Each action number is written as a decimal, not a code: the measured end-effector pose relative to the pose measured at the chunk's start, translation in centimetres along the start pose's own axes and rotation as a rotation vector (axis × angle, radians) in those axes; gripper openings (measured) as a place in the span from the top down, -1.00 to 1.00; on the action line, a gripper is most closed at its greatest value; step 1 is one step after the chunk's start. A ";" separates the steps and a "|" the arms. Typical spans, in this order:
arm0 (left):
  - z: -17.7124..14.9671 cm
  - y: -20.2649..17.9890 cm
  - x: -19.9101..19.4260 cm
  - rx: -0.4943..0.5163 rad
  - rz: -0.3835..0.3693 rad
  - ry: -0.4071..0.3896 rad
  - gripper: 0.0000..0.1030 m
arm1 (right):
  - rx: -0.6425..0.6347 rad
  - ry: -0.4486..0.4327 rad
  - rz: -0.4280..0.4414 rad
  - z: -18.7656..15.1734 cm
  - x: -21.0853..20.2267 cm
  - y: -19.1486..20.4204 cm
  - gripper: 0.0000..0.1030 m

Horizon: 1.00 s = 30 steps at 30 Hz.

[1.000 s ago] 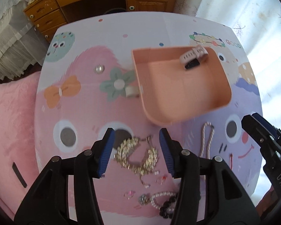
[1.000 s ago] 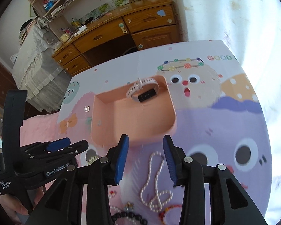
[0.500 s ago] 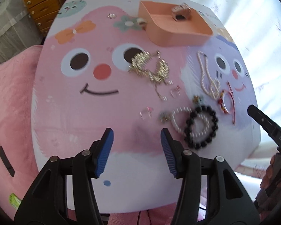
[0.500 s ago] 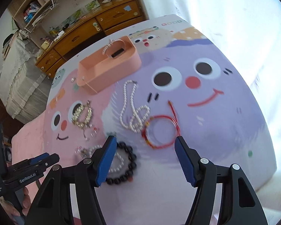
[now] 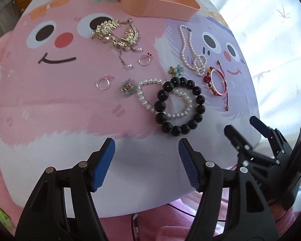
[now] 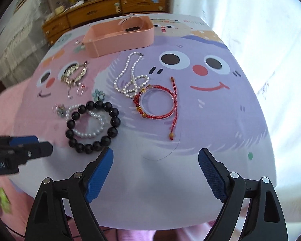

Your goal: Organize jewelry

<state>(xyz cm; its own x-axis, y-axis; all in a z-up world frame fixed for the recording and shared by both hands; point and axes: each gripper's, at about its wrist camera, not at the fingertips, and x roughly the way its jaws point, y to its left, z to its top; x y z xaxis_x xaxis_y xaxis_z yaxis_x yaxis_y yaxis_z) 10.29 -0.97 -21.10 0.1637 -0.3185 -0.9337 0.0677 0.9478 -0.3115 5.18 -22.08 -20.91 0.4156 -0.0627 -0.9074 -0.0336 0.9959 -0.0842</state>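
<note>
Currently both my claws, left (image 5: 146, 148) and right (image 6: 155, 158), hover open at the table's (image 6: 190, 180) near edge; loose jewelry awaits, black bead bracelet (image 6: 92, 128) nearest, pink tray (image 6: 118, 38) at the far edge.

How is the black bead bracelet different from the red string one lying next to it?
The black bead bracelet is a ring of large, glossy round beads; the red string bracelet is thin woven cord carrying only a few small beads. The black one lies on top of a pearl strand, while the red one lies straight on the mat with loose cord tails trailing off it. Both lie flat as open circles, outside the pink tray, with neither gripper holding them.
</note>
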 end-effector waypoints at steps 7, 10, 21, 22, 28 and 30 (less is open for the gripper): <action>0.9 -1.5 2.1 -0.145 0.043 0.017 -0.22 | -0.276 -0.063 -0.001 1.3 2.1 0.2 -0.77; 1.0 -2.1 2.5 -0.196 0.076 -0.007 -0.22 | -0.323 -0.067 0.053 2.3 3.4 -0.5 -0.78; 1.0 -2.6 3.9 -0.361 0.154 -0.065 0.15 | -0.407 -0.051 0.219 5.3 6.9 -2.6 -0.78; 1.0 -2.7 3.9 -0.363 0.167 -0.068 0.20 | -0.420 -0.050 0.229 5.4 7.2 -2.6 -0.78; 0.7 -3.3 4.1 -0.391 0.178 -0.100 0.56 | -0.467 -0.047 0.279 5.8 8.5 -2.2 -0.78; 0.4 -3.9 4.2 -0.392 0.180 -0.111 0.70 | -0.471 -0.061 0.291 5.7 8.6 -2.1 -0.77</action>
<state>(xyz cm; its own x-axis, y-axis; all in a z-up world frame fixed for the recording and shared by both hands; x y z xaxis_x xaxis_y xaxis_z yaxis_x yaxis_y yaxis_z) 11.09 -5.98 -23.72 0.2444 -0.1268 -0.9613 -0.3462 0.9147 -0.2087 14.03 -24.36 -26.15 0.3799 0.2288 -0.8963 -0.5517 0.8338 -0.0210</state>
